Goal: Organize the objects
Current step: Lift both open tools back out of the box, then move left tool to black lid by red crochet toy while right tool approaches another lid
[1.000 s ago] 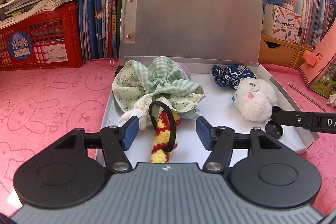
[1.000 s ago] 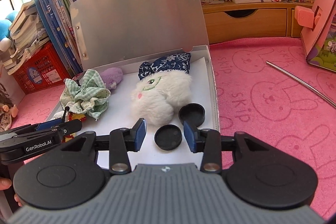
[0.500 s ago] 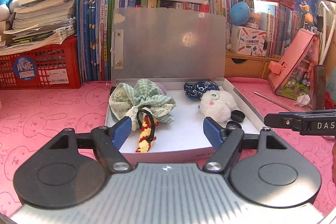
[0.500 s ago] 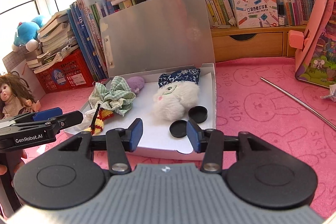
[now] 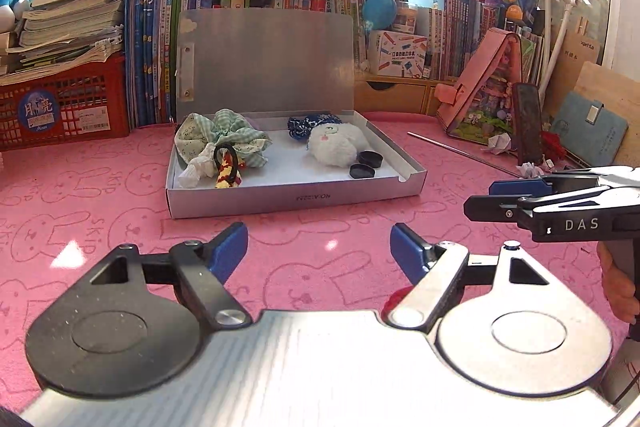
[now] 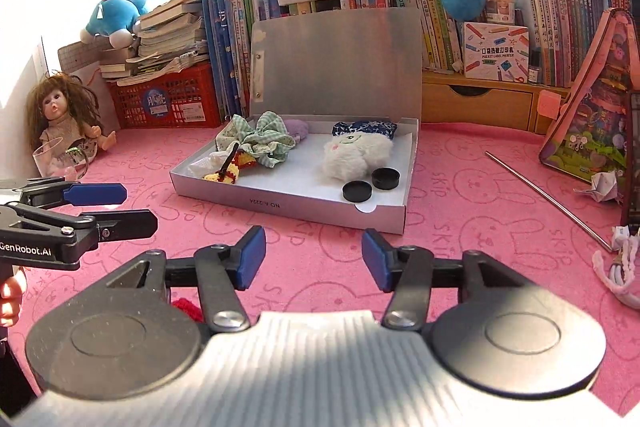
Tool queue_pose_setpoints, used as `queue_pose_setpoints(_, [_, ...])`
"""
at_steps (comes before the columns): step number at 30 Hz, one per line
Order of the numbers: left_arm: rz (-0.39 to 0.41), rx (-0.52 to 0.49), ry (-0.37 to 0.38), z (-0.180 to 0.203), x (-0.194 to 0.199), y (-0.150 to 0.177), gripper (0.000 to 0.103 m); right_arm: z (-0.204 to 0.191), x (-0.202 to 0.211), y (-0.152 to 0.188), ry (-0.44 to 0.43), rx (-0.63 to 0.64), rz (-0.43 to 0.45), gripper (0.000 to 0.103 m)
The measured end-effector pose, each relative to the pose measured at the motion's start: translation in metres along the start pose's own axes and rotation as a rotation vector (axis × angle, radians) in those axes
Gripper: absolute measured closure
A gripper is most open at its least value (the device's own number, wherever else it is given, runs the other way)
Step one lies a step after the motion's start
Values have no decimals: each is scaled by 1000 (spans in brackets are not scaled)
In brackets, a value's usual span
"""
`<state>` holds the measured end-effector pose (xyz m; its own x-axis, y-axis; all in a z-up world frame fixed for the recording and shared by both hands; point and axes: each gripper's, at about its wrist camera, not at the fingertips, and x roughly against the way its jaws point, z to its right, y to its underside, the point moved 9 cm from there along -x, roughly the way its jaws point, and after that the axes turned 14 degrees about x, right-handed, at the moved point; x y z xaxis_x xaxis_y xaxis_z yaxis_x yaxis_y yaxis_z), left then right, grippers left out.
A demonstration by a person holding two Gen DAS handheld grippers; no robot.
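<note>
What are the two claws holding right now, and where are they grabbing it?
Nothing. The left claw and the right claw are both open and empty over the pink mat. The fluffy white toy lies in the open box.

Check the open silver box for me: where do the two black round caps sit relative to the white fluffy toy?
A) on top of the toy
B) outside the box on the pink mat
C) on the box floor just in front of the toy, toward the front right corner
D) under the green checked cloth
C: the two black caps lie on the floor of the box just in front of the white fluffy toy, near its front right corner.
</note>
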<state>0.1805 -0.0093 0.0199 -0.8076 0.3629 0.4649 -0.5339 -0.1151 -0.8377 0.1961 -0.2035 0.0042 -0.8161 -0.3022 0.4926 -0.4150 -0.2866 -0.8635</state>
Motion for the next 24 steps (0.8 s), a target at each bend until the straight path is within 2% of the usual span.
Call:
queue_pose_setpoints(8, [-33,-21,-28,-6,31,50,20,-29,27,40,30,49,-19,34])
queue_pose_setpoints(14, [-37,-12,-49,-14,46,66,20,-48,41,61,33,48,-29,33])
queue_pose_setpoints(24, [-46,-52,-64,-14,59,96,16,-66,60,85,95,74,-24,33])
